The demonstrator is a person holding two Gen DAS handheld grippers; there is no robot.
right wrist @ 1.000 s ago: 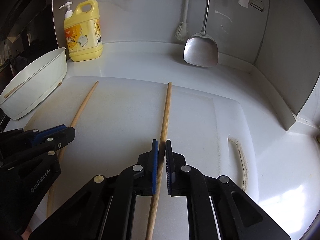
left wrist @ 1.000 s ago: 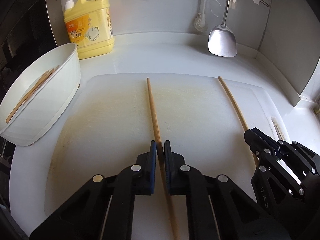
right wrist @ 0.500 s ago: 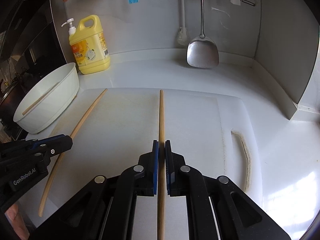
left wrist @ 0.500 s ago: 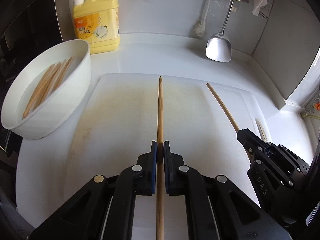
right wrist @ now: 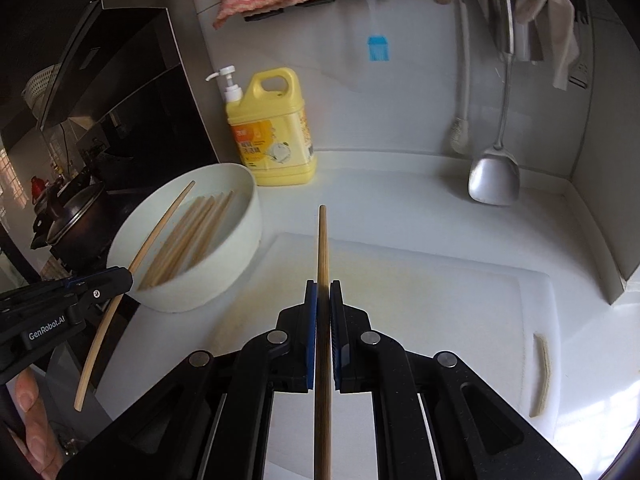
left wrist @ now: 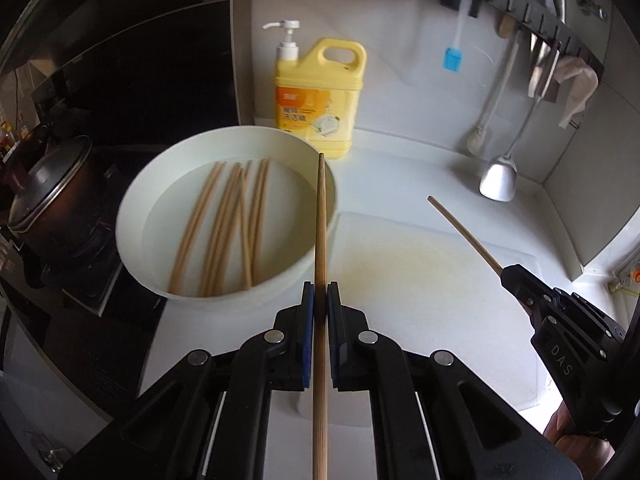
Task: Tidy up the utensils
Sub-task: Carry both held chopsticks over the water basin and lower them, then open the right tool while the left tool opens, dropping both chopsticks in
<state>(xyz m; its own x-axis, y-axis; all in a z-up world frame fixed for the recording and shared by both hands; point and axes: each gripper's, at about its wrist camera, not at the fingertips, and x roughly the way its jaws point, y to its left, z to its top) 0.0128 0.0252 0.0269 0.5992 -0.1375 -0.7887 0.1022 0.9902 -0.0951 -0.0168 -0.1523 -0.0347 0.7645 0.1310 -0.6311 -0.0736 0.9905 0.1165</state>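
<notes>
Both grippers, left [left wrist: 316, 294] and right [right wrist: 323, 294], have their fingers pinching one chopstick [left wrist: 321, 240] each, apparently to drop them in the white bowl [left wrist: 320, 252] with the rest.

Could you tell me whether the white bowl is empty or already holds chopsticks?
Not empty. The bowl already holds several wooden chopsticks, lying loose across its bottom; both wrist views show them.

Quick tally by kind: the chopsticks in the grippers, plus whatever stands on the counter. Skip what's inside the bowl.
Chopsticks held: 2, left chopstick in the left gripper, right chopstick in the right gripper
Bowl: 1
Soap bottle: 1
Cutting board: 1
Total: 5
</notes>
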